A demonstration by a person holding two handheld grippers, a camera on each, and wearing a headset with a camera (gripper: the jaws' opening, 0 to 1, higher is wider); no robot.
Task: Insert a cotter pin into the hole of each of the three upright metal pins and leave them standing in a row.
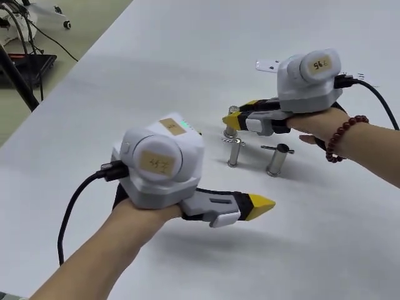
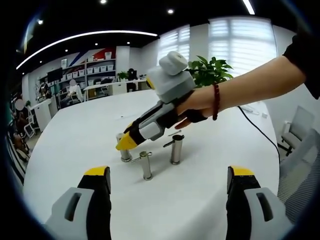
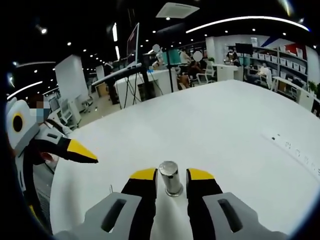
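Three upright metal pins stand in a row on the white table (image 1: 156,69). The far pin (image 1: 230,130) (image 2: 123,150) (image 3: 170,177) sits between the fingers of my right gripper (image 1: 232,119) (image 3: 172,176), which is shut on its top. The middle pin (image 1: 234,153) (image 2: 146,166) carries a cotter pin (image 2: 135,159) through its hole. So does the near pin (image 1: 278,160) (image 2: 176,149), whose cotter pin (image 1: 270,149) sticks out sideways. My left gripper (image 1: 259,205) (image 2: 170,172) hovers open, short of the row, holding nothing.
A white power strip (image 3: 295,150) lies farther back on the table, and a small white item (image 1: 269,65) lies beyond the right gripper. Cables trail from both grippers. The table's left edge (image 1: 81,59) borders floor with a dark stand (image 1: 15,75).
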